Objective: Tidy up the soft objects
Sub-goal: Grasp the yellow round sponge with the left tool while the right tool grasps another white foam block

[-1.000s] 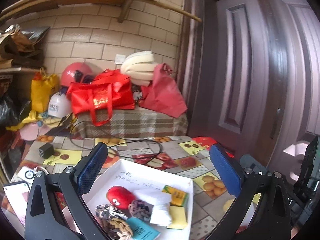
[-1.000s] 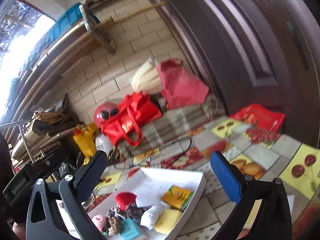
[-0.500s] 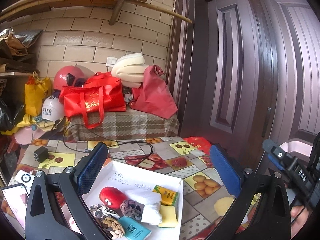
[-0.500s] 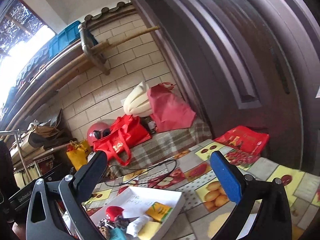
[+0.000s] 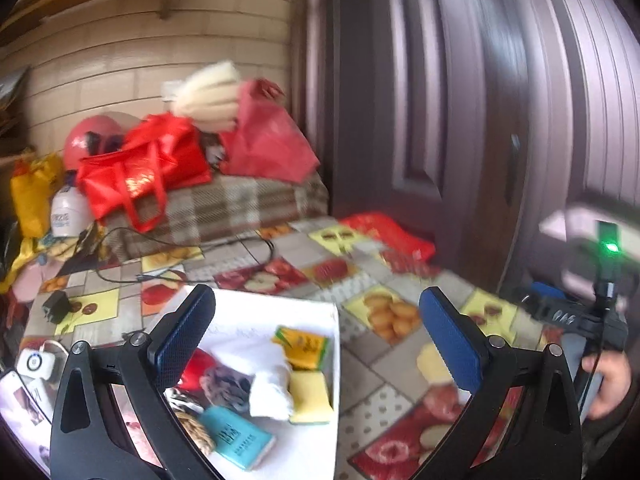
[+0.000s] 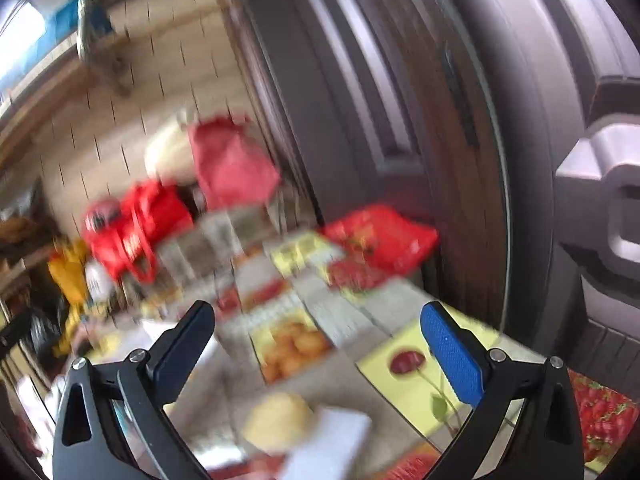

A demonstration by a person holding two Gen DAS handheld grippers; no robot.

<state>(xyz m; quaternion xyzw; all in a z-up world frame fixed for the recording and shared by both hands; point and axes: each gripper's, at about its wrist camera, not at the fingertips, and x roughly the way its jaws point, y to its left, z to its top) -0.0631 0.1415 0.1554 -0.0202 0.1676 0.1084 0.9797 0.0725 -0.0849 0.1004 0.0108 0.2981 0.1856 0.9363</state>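
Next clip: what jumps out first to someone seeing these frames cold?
The white tray of small soft things, a yellow sponge and a teal packet among them, sits between the open fingers of the left hand-held gripper. Behind it, red bags pile against the brick wall. The right view is badly blurred.

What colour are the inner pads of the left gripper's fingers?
Dark blue, with a fine textured surface on the pads; the left wrist view shows this best.
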